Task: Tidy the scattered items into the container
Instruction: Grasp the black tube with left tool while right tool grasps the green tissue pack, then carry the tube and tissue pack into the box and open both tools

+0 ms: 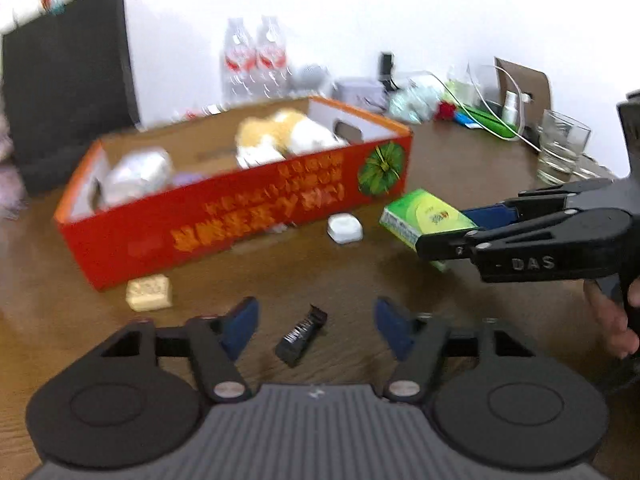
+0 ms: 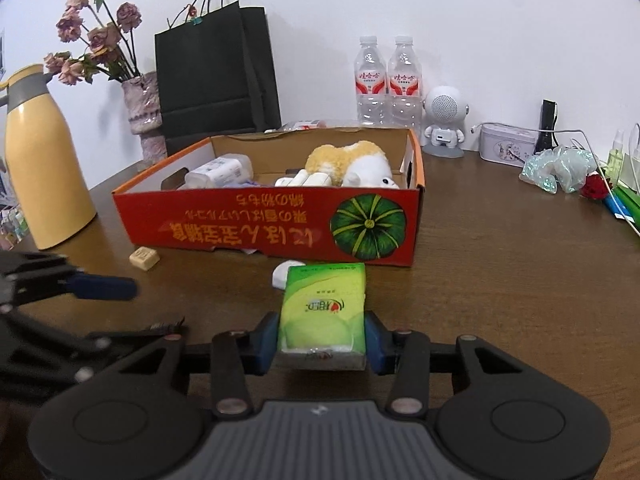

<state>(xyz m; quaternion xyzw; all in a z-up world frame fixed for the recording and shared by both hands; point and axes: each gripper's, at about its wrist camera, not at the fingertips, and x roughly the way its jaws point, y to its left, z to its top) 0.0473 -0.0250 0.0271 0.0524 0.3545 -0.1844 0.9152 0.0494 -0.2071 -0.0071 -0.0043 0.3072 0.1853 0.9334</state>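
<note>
Now right tongs (image 2: 322, 340) clamp tissue pack (image 2: 323, 312).

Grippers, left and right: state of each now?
Left gripper: open, holding nothing, a black snack wrapper lying between its fingers.
Right gripper: shut on the green tissue pack.

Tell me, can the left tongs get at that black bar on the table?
Probably yes. The left tongs are open with the black bar lying between their tips, nothing covering it; the right tongs, gripping the green pack, are off to the side.
</note>
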